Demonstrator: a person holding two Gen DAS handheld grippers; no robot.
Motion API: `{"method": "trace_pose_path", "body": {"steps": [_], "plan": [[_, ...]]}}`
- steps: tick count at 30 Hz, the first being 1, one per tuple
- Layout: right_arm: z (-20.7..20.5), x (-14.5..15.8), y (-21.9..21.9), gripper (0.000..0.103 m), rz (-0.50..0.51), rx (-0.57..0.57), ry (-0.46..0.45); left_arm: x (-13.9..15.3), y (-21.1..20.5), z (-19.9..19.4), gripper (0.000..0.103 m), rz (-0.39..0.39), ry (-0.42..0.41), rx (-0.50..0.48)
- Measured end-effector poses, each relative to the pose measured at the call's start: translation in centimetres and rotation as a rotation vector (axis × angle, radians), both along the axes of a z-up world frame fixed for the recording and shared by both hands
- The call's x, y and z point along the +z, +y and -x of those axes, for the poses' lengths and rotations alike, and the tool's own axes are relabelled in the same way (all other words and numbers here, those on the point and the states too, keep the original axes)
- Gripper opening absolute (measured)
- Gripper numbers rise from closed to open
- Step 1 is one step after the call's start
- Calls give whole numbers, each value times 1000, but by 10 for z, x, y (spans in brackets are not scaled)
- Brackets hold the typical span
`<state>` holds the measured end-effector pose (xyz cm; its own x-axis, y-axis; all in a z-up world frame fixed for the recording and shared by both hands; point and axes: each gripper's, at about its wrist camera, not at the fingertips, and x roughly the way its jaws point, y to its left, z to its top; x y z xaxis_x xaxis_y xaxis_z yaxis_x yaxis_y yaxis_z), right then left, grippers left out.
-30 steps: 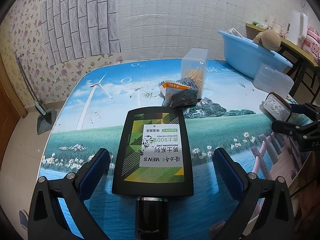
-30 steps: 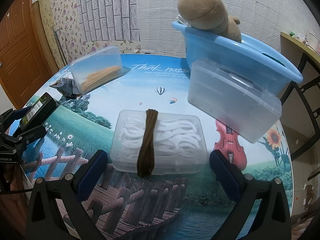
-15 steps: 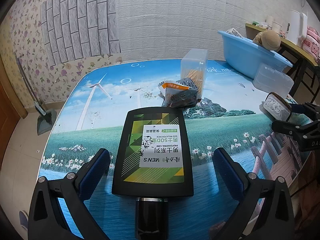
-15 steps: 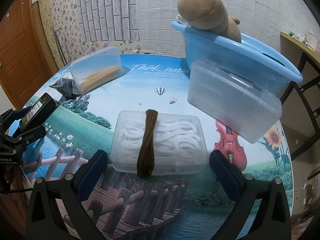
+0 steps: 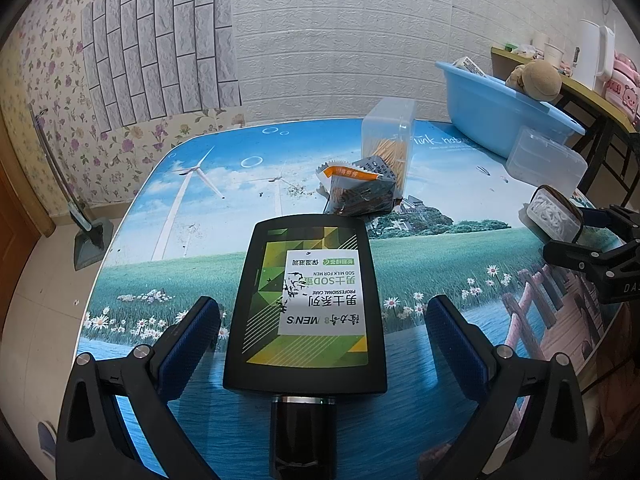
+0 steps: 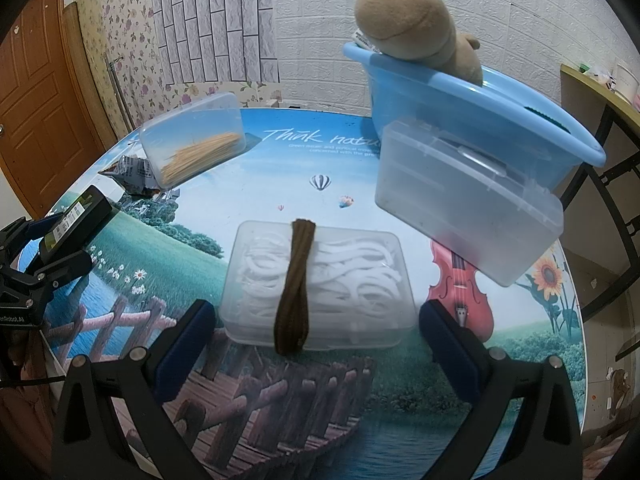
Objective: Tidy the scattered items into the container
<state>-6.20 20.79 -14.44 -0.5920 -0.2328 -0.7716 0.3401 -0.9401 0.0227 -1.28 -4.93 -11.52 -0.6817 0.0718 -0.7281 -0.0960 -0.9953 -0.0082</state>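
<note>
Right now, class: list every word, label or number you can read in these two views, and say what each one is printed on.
"MEN'S", "PROFESSIONAL CARE", "SOD MILK FOR MEN": label of the black bottle, seen upside down, beside Chinese characters.
"Think natu...": tablecloth; the smaller lines below are blurred.
"DA...": right gripper, cut off.
"...nRobot.AI": left gripper, partly cut off.
Snack packet print: too small to read.

I see the landscape-print table [image 6: 280, 168]: floss box [image 6: 320, 284] centre, basin [image 6: 480, 116] at one o'clock, perhaps toothpicks' box [image 6: 192, 144] at ten.
</note>
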Motion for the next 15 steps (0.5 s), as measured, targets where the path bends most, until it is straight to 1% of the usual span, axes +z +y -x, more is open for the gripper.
{"method": "trace_pose_path", "body": {"steps": [15], "plan": [[0,0,0,103,-1,-1,0,0,0,-1,103,-2,2,-1]]}}
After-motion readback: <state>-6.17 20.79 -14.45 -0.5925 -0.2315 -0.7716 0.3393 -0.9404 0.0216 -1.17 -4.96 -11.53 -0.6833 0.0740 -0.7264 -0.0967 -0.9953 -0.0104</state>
